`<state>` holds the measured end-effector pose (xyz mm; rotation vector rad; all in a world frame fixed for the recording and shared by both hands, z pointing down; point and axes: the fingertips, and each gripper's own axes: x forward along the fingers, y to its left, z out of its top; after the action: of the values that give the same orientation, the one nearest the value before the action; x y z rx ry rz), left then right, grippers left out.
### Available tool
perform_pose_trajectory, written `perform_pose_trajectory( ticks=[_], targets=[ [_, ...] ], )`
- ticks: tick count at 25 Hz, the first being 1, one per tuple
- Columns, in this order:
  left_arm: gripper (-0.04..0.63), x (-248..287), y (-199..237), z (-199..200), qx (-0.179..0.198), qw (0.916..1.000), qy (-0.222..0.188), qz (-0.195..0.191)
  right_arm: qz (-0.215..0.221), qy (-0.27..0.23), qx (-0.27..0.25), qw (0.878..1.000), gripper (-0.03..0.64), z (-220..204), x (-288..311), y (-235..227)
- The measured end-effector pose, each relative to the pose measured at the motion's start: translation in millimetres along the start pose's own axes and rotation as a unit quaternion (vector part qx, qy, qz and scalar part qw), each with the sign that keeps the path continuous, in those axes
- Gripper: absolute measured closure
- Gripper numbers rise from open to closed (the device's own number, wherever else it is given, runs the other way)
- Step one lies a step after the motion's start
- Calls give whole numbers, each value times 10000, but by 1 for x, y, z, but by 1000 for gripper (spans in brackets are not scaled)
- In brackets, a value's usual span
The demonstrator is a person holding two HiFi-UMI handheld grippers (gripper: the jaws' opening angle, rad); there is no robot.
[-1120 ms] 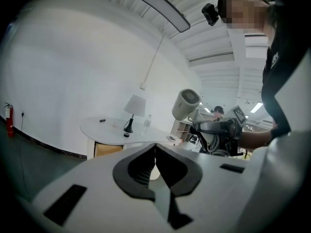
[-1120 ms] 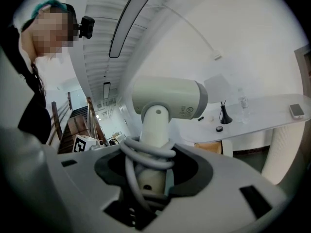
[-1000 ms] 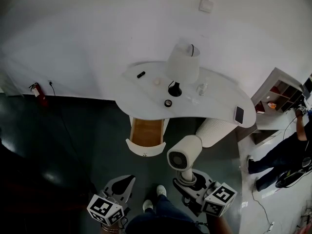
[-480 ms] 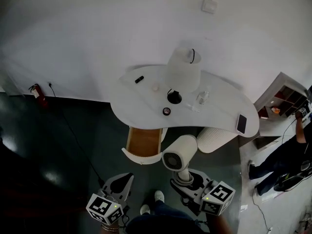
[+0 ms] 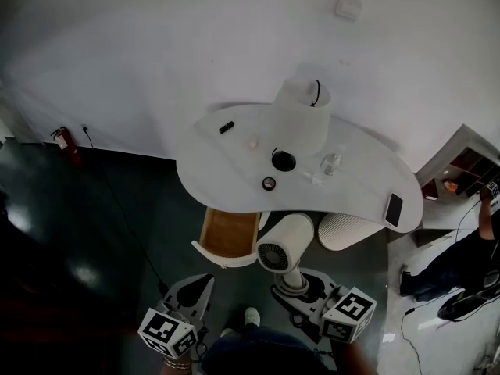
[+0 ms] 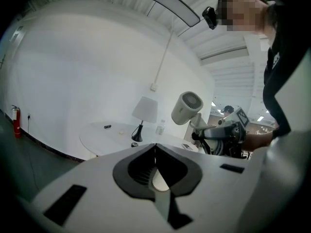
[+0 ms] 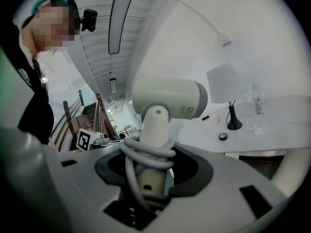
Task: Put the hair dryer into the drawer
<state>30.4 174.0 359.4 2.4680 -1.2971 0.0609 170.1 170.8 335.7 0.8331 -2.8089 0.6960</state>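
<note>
The white hair dryer [image 5: 285, 243] stands upright, its cord wound round the handle, and my right gripper [image 5: 297, 281] is shut on that handle. Its barrel [image 7: 170, 98] fills the right gripper view above my right gripper [image 7: 155, 152]. The open drawer [image 5: 229, 231], with a bare wooden inside, juts from under the white table [image 5: 226, 158], just left of the dryer's head. My left gripper [image 5: 191, 295] hangs lower left of the drawer, shut on nothing, and my left gripper [image 6: 155, 144] shows its tips meeting. The left gripper view also catches the dryer [image 6: 187, 108].
On the table stand a white lamp [image 5: 301, 116], a clear bottle [image 5: 332, 162], a tape roll [image 5: 269, 183], a small black item [image 5: 226, 127] and a phone [image 5: 394, 209]. A ribbed white base [image 5: 348, 229] lies under it. A fire extinguisher [image 5: 64, 143] sits left; a person [image 5: 461, 264] stands right.
Both grippers and the dryer have closed in on the table. The dryer's head now sits right beside the open drawer's front. Neither grip has changed.
</note>
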Motion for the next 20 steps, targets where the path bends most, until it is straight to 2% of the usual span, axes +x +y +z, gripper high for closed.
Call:
perform_pose_trajectory(
  ticks=[11, 20],
  targets=[
    [578, 20, 4, -2, -149, 9992, -22, 366, 310, 183, 97, 9993, 393, -4, 3, -23],
    [578, 27, 7, 0, -173, 9983, 55, 554, 362, 250, 236, 9988, 393, -5, 5, -39]
  ],
)
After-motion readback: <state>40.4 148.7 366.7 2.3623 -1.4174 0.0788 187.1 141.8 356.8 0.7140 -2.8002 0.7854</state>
